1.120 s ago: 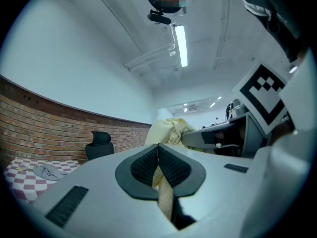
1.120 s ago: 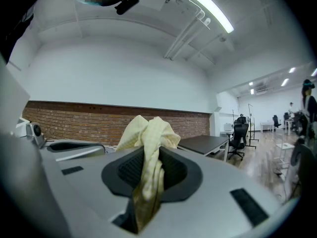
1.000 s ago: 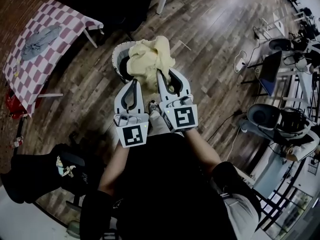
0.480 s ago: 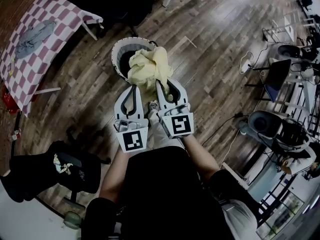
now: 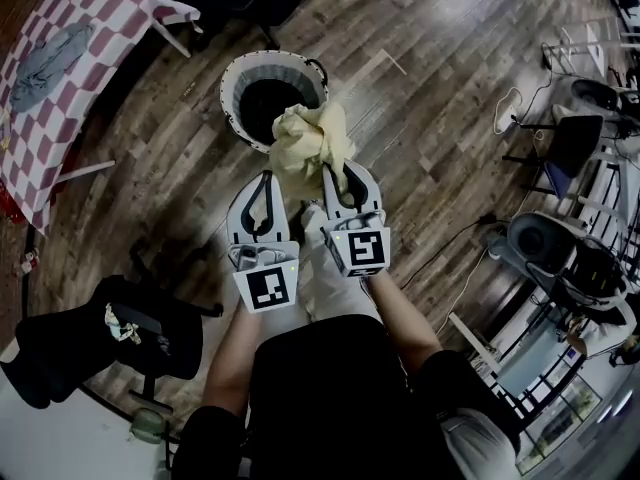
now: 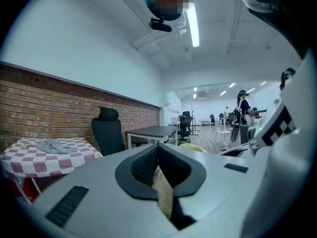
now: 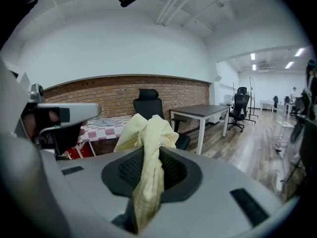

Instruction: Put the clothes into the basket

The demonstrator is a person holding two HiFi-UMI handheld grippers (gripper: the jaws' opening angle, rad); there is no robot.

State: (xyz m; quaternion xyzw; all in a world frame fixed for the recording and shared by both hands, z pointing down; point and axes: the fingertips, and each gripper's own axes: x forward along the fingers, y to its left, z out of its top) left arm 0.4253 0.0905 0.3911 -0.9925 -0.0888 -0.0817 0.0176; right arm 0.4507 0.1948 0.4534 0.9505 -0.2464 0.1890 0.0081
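Observation:
A pale yellow garment (image 5: 310, 143) hangs bunched between my two grippers, over the near rim of the round white basket (image 5: 230, 93) on the wooden floor. My left gripper (image 5: 266, 180) is shut on a thin fold of it. That fold shows as a strip of yellow garment (image 6: 163, 195) between the pads of the left gripper (image 6: 157, 150). My right gripper (image 5: 335, 171) is shut on a thicker bunch. In the right gripper view the yellow garment (image 7: 146, 133) rises out of the closed jaws of the right gripper (image 7: 148, 152).
A red-and-white checkered table (image 5: 95, 28) at the upper left carries a grey garment (image 5: 45, 63). A black office chair (image 5: 90, 338) stands at the lower left. Desks, cables and equipment (image 5: 560, 228) crowd the right side. A dark table (image 7: 198, 112) stands ahead.
Both grippers have come down together with the yellow garment. The bundle now hangs lower, at the basket's near rim, and more of the basket's dark inside shows.

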